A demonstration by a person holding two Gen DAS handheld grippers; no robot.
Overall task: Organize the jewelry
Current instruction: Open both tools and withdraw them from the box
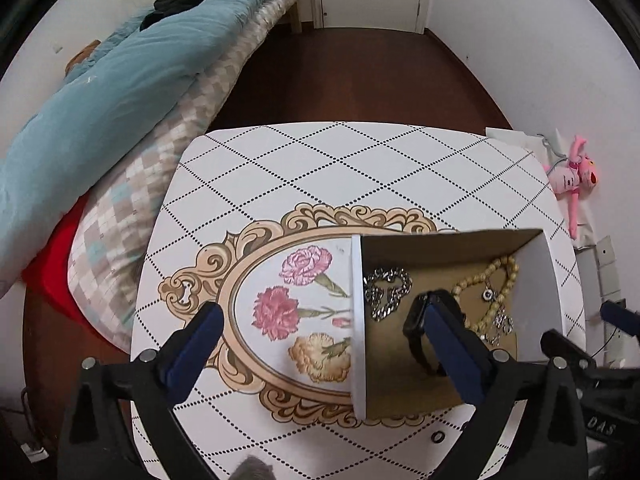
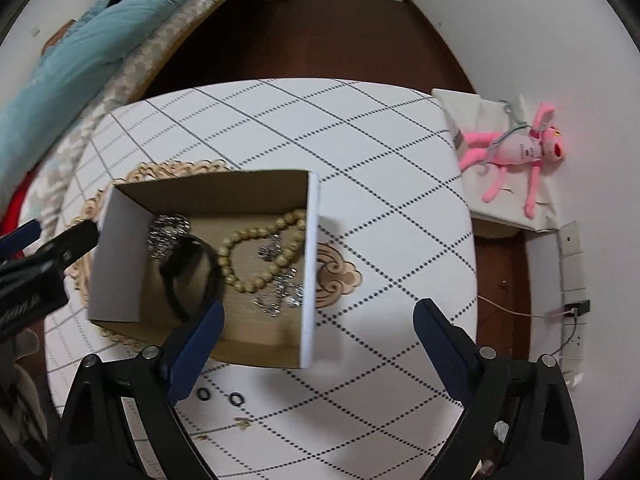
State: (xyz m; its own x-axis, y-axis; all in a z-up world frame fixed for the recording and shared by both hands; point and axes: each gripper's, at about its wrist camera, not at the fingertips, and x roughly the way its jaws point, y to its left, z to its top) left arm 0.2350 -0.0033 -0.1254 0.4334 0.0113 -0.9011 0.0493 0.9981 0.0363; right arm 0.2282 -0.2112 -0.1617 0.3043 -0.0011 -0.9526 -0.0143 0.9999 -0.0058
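**Left wrist view: both grippers spread wide over the jewelry box**

Left wrist camera looks steeply down on a white counter (image 1: 320,168) with a dotted diamond pattern and a printed floral medallion. An open cardboard box (image 1: 358,320) with white outer walls sits on the counter. The left gripper (image 1: 320,320) has its jaws spread wide and holds nothing; the box's left wall stands between its blue fingers, untouched, with the right finger over the box interior.

Inside the box lie a silver chain (image 1: 386,292) at the far left, a black watch (image 1: 422,332) partly hidden behind the finger, a beaded bracelet (image 1: 496,280) of pale wooden beads, and a small silver piece (image 1: 500,324) just beside the beads.

From the right wrist camera, the right gripper (image 2: 318,322) is likewise wide open and empty, its left finger over the box's near edge and its right finger over bare counter. Two small black rings (image 2: 220,397) lie on the counter just in front of the box, outside it. A pink plush toy (image 2: 520,152) lies beyond the counter's right edge, and a bed with a teal quilt (image 1: 100,92) runs along the left.
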